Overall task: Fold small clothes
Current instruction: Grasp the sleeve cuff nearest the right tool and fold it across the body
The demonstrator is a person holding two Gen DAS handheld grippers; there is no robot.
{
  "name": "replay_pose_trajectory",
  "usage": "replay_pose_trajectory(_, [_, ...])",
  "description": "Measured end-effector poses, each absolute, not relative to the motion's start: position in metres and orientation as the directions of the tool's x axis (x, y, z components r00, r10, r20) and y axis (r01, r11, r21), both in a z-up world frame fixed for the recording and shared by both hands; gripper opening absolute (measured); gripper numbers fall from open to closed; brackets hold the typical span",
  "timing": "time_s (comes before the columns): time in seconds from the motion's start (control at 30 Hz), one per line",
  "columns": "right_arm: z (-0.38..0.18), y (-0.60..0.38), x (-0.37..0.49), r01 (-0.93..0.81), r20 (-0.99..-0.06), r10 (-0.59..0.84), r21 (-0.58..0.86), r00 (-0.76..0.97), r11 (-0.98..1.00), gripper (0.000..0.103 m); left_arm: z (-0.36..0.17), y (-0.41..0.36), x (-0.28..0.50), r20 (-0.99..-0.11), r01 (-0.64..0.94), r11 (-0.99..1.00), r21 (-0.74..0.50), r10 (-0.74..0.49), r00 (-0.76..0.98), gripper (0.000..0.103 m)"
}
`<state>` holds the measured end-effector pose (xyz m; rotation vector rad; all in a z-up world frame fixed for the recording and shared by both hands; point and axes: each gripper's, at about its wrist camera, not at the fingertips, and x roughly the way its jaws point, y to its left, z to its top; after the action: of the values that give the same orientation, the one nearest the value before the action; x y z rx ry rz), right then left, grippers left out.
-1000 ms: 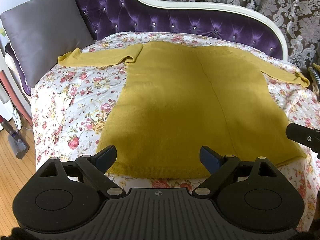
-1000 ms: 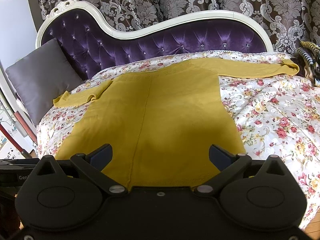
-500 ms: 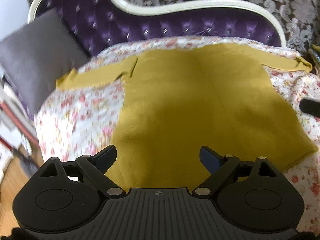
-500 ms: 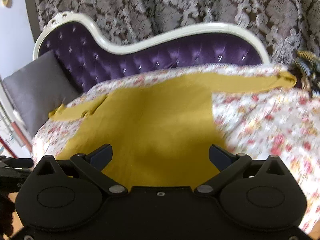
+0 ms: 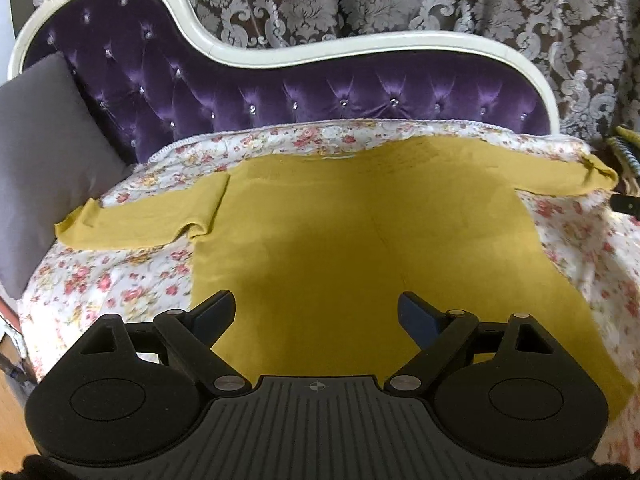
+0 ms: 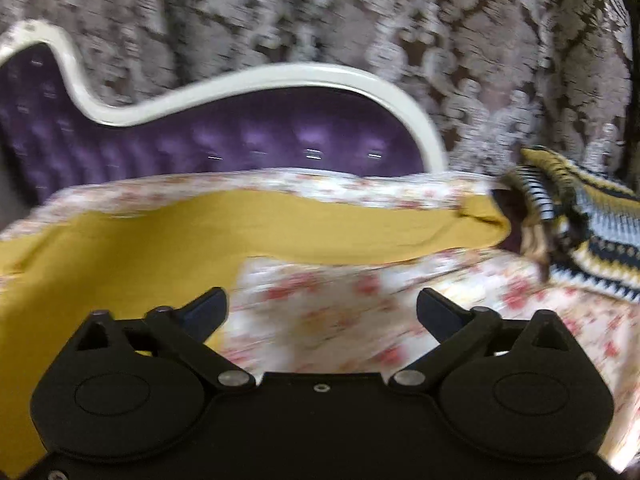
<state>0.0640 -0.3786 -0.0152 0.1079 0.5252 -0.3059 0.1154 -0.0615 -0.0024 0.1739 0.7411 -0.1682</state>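
A mustard-yellow knit sweater lies flat on the floral cover, with both sleeves spread out. Its left sleeve reaches toward the grey cushion, and its right sleeve reaches the far right edge. My left gripper hovers over the sweater's lower body, jaws wide and closing a little, with nothing between them. In the blurred right wrist view, my right gripper is over bare floral cover just below the right sleeve. Its jaws are wide and closing, and they hold nothing.
The floral cover lies on a purple tufted chaise with a white curved frame. A grey cushion leans at the left end. A striped knitted blanket lies past the right sleeve's cuff. Patterned curtains hang behind.
My right gripper swung right, from over the sweater's body to the cover below the right sleeve. My left gripper moved forward over the sweater. The sweater has not moved.
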Motion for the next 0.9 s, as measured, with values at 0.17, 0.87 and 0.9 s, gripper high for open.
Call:
replay_pose_trajectory(0.17, [-0.024, -0.44, 0.105, 0.421, -0.513, -0.376, -0.03, 0.772, 0.906, 0.071, -0.022, -0.064, 0.145, -0.706, 0.205, 0.976, 0.076, -0.093, 0.702, 0.084])
replay_pose_trajectory(0.87, [-0.047, -0.575, 0.214, 0.582, -0.593, -0.55, -0.162, 0.588, 0.797, 0.01, -0.078, -0.05, 0.164, -0.741, 0.176, 0.984, 0.028, -0.098, 0.664, 0.092])
replay_pose_trajectory(0.9, [-0.042, -0.578, 0.209, 0.593, -0.591, -0.543, -0.132, 0.596, 0.794, 0.009, -0.079, -0.05, 0.162, -0.737, 0.175, 0.984, 0.029, -0.097, 0.669, 0.093])
